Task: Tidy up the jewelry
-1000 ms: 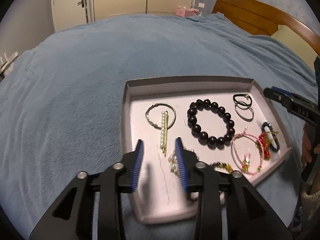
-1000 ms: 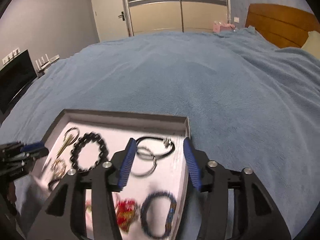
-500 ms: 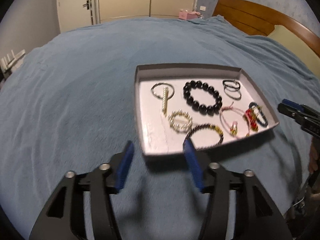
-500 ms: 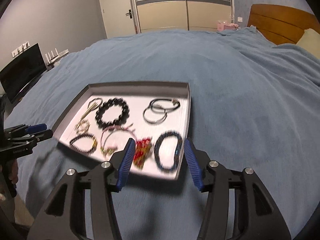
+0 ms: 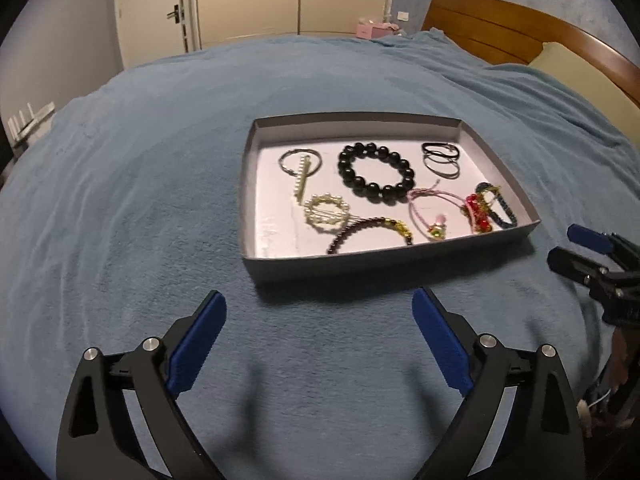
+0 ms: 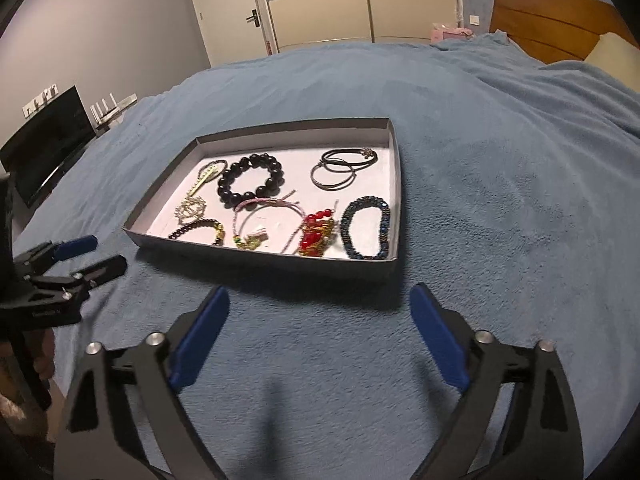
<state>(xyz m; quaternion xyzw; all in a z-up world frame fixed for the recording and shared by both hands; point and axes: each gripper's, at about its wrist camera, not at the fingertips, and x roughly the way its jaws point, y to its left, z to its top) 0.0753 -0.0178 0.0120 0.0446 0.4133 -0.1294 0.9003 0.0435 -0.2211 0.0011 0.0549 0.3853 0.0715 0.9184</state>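
left tongs (image 5: 318,312): wide open, jaws just been opening, nothing between them; held over the blanket just short of the tray's near wall
right tongs (image 6: 320,308): wide open too, jaws just been opening, empty; over the blanket in front of the tray
tray (image 5: 388,256): shallow grey box with a pale floor, flat on the blue blanket (image 5: 140,208) of the bed, apart from both tongs
black bead bracelet (image 5: 376,172): middle of the tray towards the far wall
thin black rings (image 5: 442,158): far right corner, overlapping one another
silver ring (image 5: 300,160): far left part of the tray, with a pearl clip (image 5: 301,179) lying across it
pearl circle (image 5: 327,208): just nearer than the clip, left of centre
dark bracelet with gold beads (image 5: 370,230): by the near wall, partly hidden behind it
pink cord bracelet (image 5: 430,210): right of centre, near the front
red bead piece (image 5: 478,212): right of the pink cord, touching the dark blue bracelet (image 5: 498,208) by the right wall
background: wooden headboard (image 5: 512,32) and pale pillow (image 5: 588,80) at far right, wardrobe doors (image 5: 288,0) beyond the bed
right wrist view: left tongs seen at the left edge, beside the tray's left corner
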